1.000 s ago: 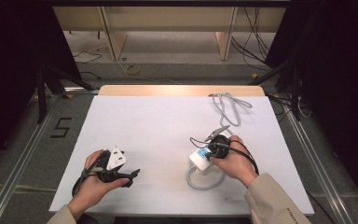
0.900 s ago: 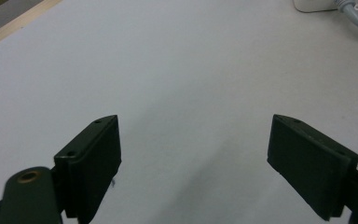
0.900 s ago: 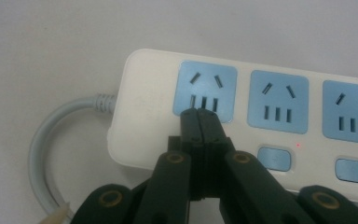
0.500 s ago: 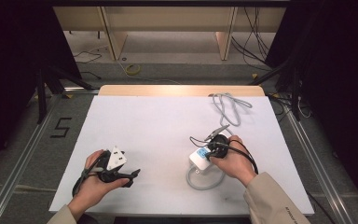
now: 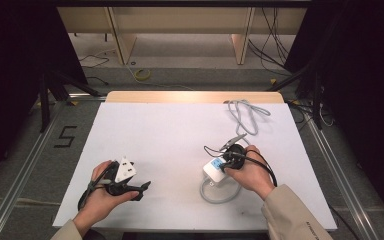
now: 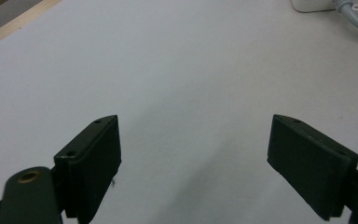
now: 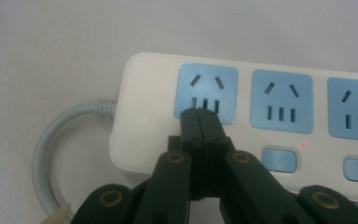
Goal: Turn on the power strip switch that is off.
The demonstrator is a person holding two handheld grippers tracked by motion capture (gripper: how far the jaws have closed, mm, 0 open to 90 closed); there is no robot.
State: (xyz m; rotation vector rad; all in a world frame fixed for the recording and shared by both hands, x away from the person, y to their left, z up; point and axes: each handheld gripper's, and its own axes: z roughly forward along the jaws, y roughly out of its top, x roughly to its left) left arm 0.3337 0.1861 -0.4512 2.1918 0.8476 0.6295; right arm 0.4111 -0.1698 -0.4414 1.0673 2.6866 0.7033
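A white power strip [image 7: 270, 116] with blue socket faces [image 7: 206, 95] and blue switch buttons [image 7: 279, 159] lies on the white table [image 5: 170, 135]. My right gripper [image 7: 200, 116] is shut with nothing between its jaws, and its tips rest over the lower edge of the end socket. In the high view the right gripper [image 5: 227, 162] sits on the power strip [image 5: 214, 171], held by a hand. My left gripper [image 6: 193, 154] is open over bare table. It lies low at the front left in the high view as the left gripper [image 5: 142, 189].
The strip's grey cord [image 5: 215, 196] loops at the front and shows as a cord [image 7: 51, 149] beside the strip's end. A second grey cable [image 5: 245, 115] coils at the back right, beside a small clip-ended lead [image 5: 232, 141]. A strip of wood [image 5: 195, 96] edges the table's far side.
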